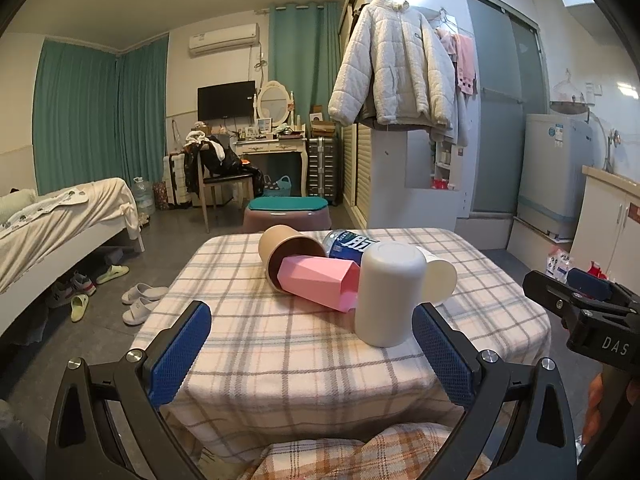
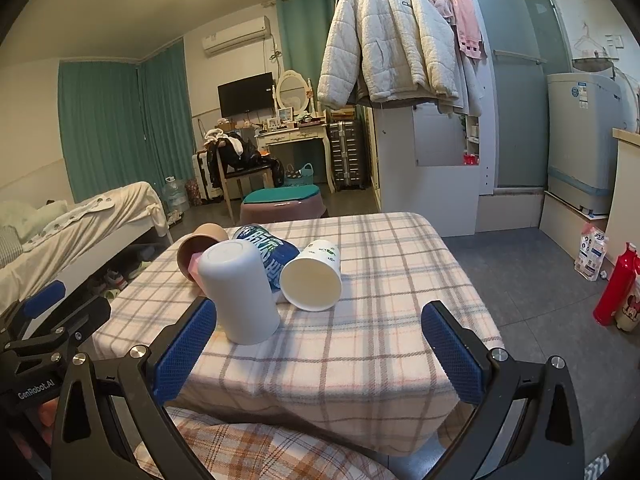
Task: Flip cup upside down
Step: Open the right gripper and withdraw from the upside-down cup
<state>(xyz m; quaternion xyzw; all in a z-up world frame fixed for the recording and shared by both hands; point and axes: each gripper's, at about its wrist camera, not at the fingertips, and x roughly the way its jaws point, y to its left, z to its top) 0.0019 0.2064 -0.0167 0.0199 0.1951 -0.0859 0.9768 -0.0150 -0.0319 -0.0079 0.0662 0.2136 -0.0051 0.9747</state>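
On the plaid table (image 1: 280,352) we've got the brown cup (image 1: 280,250) and pink cup (image 1: 318,282) lying left, white cup (image 1: 390,294) already upside down, paper cup (image 2: 312,276) right; left gripper (image 1: 312,356) and right gripper (image 2: 320,354) both spread, holding nothing; a clumsy reach could topple the white cup or roll the bottle (image 2: 268,254)

Ahead of you a table (image 1: 280,360) wears a plaid cloth. Beyond it a teal-topped stool (image 1: 287,212) stands on the floor, with a chair (image 1: 224,180) draped in dark clothes near a white dressing table (image 1: 272,148). A bed (image 1: 60,220) lies to your left, slippers (image 1: 140,300) beside it. A white puffer jacket (image 1: 394,68) hangs high, and a red bottle (image 2: 616,284) stands on the floor at right.
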